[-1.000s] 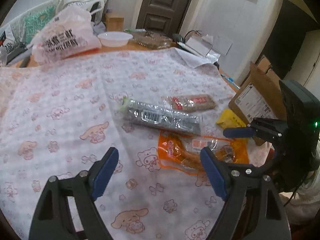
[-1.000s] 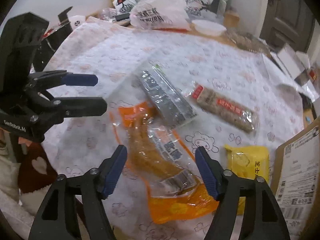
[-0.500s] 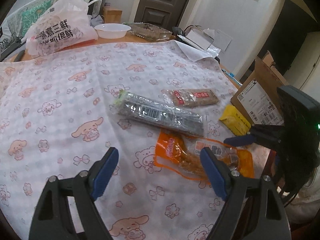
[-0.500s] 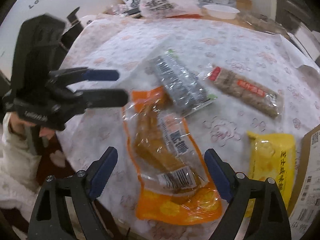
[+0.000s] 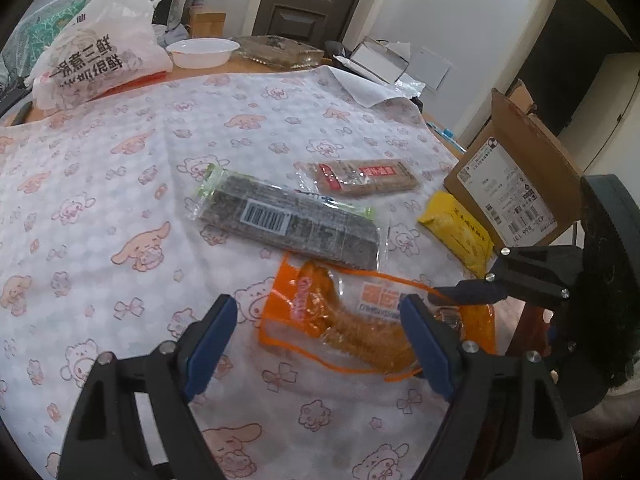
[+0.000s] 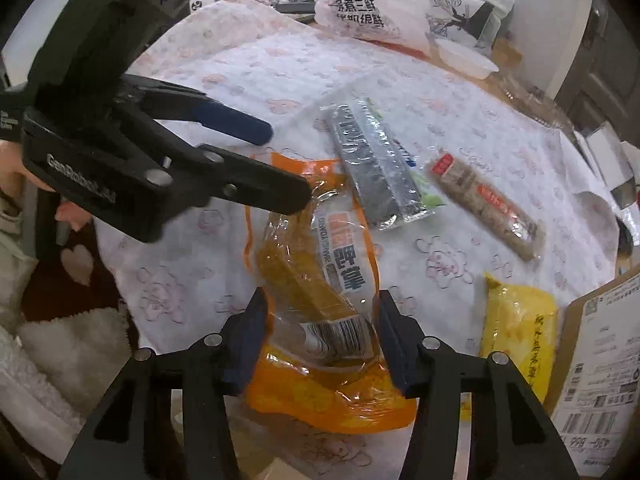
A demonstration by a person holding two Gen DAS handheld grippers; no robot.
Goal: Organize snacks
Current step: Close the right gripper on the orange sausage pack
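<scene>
Right tool (image 6: 320,332) closing around crinkly orange pouch (image 6: 316,264).

Left tongs (image 5: 316,344) agape, right tongs (image 6: 320,334) closing.

Soft, even indoor light, a touch dim, shadows barely there. Glare flashes off the orange snack pouch (image 6: 320,288) and the far plastic bag (image 5: 96,64). Right wrist view smears with motion blur; fisheye edges bend and darken.
</scene>
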